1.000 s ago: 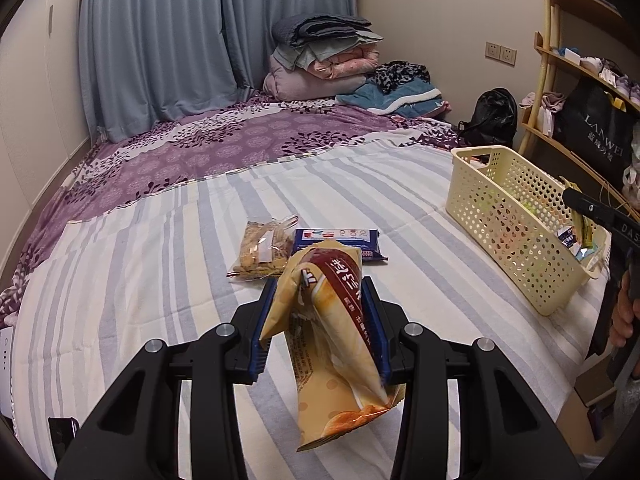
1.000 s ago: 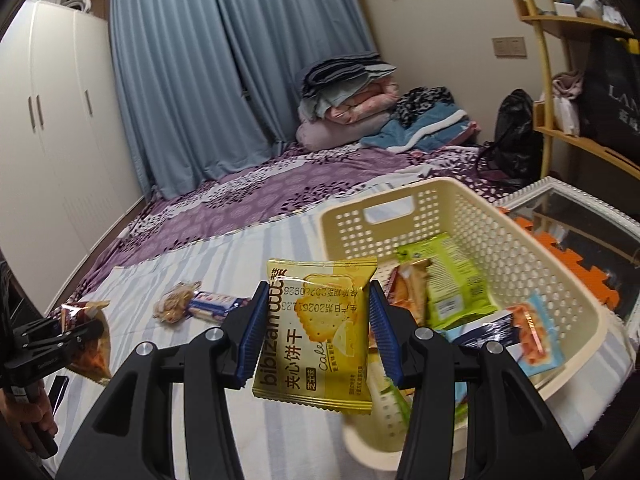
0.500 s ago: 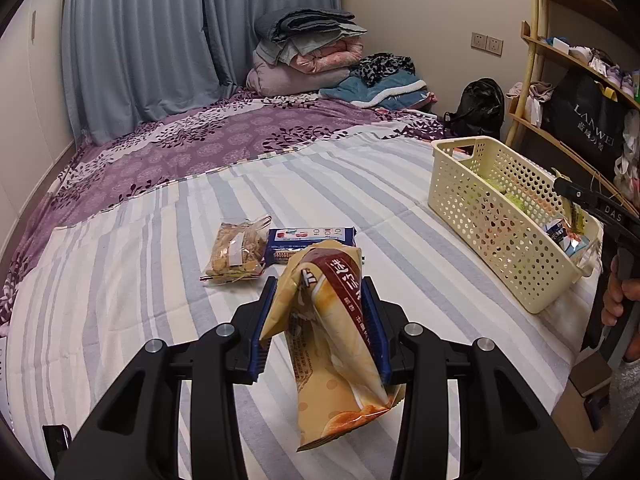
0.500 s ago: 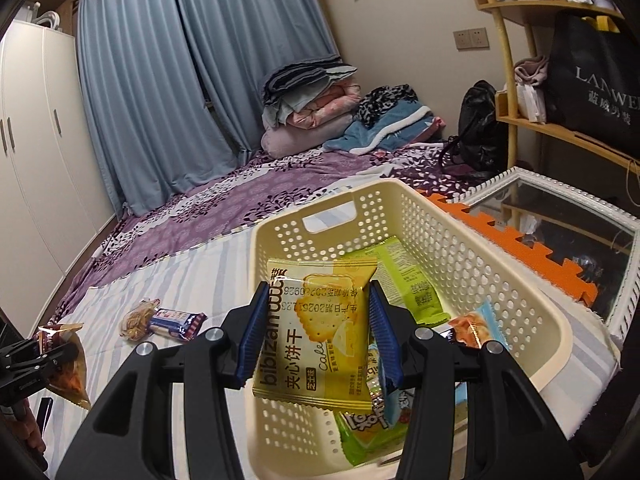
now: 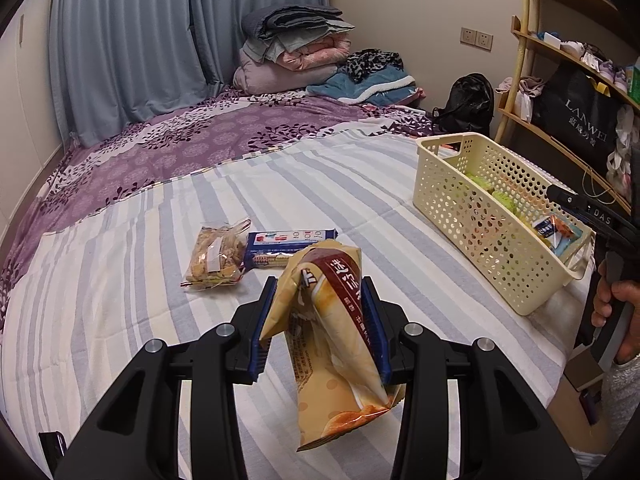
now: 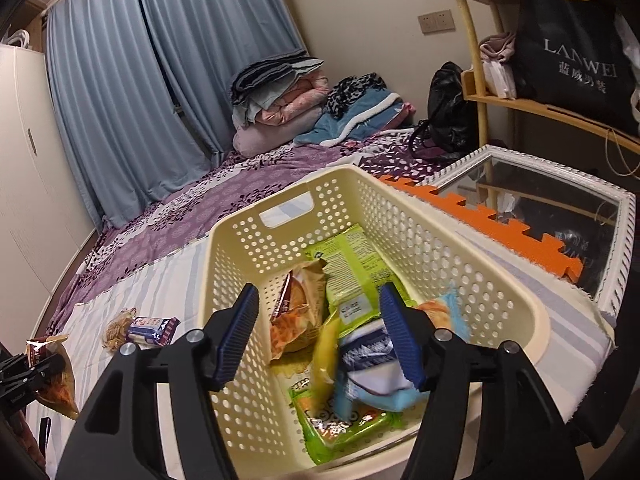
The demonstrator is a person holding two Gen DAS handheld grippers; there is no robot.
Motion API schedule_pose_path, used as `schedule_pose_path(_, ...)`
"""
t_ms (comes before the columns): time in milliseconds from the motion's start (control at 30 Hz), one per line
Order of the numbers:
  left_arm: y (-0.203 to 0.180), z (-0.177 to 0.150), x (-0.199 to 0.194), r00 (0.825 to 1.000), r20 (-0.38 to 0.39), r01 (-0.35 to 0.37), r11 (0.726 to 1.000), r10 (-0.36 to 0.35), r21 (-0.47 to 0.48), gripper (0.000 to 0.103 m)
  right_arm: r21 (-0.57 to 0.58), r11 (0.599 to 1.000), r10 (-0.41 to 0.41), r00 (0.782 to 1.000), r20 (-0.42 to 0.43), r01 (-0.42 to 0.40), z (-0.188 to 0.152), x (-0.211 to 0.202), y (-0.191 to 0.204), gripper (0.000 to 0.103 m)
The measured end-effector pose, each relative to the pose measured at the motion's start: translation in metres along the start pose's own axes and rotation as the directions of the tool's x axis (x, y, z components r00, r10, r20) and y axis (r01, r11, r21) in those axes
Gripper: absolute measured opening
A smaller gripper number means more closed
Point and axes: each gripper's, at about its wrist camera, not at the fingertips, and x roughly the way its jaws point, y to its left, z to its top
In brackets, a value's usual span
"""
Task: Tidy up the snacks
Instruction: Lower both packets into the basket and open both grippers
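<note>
1. Pinching a tan and maroon snack bag (image 5: pixel 332 332) between its blue pads, the left gripper (image 5: pixel 320 312) fills the lower centre of the left wrist view; the bag hangs tilted, with its lower end below the jaws and above the striped bedsheet (image 5: pixel 120 320).
2. Beyond that bag, at mid frame, a clear packet of biscuits (image 5: pixel 216 254) and a blue wrapped biscuit pack (image 5: pixel 288 246) lie touching each other on the sheet.
3. At the right of that view stands the cream perforated basket (image 5: pixel 480 236), well apart from the two loose packs.
4. A hand (image 5: pixel 616 312) at the right edge grips the handle of the other tool.
5. In the right wrist view the right gripper (image 6: pixel 320 336) sits over the near end of the basket with its jaws spread; they have just been opening, and the pads press on nothing.
6. A blurred yellow packet (image 6: pixel 326 364) shows below and between the jaws, inside the basket, free of both pads.
7. Around it in the basket lie a green packet (image 6: pixel 352 264), an orange and brown chip bag (image 6: pixel 296 312), a blue and white packet (image 6: pixel 372 368) and a green wrapper (image 6: pixel 340 424) at the near end.
</note>
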Motion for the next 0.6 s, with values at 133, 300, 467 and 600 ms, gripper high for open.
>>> schedule_pose_path(133, -0.011, 0.007, 0.001, 1.0, 0.006, 0.021, 1.0, -0.021, 0.022, 0.042, 0.006, 1.0, -0.012, 1.0, 0.012, 0.012, 0.0, -0.004, -0.005, 0.063)
schedule_pose_path(300, -0.031, 0.018, 0.002, 0.998, 0.018, 0.06, 0.997, -0.061, 0.056, 0.042, 0.018, 0.999, -0.028, 0.999, 0.034, 0.027, -0.002, -0.012, -0.012, 0.063)
schedule_pose_path(467, -0.06, 0.04, 0.002, 0.992, 0.037, 0.119, 0.989, -0.123, 0.091, 0.042, 0.031, 0.999, -0.04, 0.997, 0.06, 0.038, -0.002, -0.022, -0.021, 0.063)
schedule_pose_path(600, -0.085, 0.056, 0.001, 0.982, 0.053, 0.171, 0.978, -0.179, 0.123, 0.042, 0.032, 0.998, -0.047, 0.996, 0.078, 0.045, -0.002, -0.028, -0.024, 0.063)
